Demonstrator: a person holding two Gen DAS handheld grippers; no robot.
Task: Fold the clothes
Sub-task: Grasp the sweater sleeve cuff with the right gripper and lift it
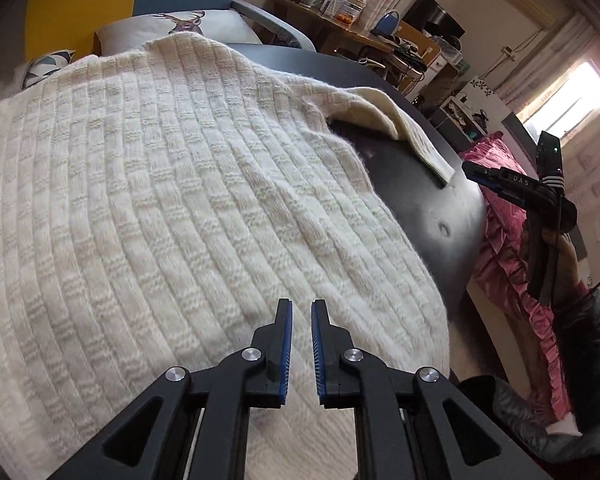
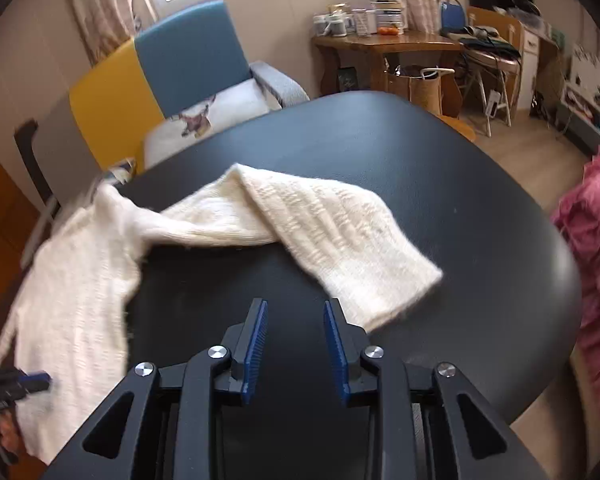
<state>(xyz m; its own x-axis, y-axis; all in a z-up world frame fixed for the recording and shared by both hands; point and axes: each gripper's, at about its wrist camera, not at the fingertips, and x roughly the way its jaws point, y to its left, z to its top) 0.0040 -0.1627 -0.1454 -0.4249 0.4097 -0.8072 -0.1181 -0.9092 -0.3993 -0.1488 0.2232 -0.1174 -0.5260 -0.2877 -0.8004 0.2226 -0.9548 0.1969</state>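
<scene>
A cream knitted sweater (image 1: 172, 184) lies spread on the black table (image 1: 428, 200). My left gripper (image 1: 301, 312) hovers just above its near part, jaws a little apart and empty. In the right wrist view the sweater's sleeve (image 2: 332, 236) lies bent across the table (image 2: 440, 168), its cuff end near my right gripper (image 2: 296, 312), which is open and empty just left of the cuff. The sweater body (image 2: 80, 276) hangs at the left. The right gripper (image 1: 496, 184) also shows in the left wrist view past the sleeve's cuff (image 1: 420, 140).
A blue and yellow armchair (image 2: 188, 52) with a deer cushion (image 1: 184, 24) stands behind the table. A cluttered wooden desk (image 2: 380, 44) is at the back. Pink ruffled fabric (image 2: 592, 216) lies beside the table's right edge.
</scene>
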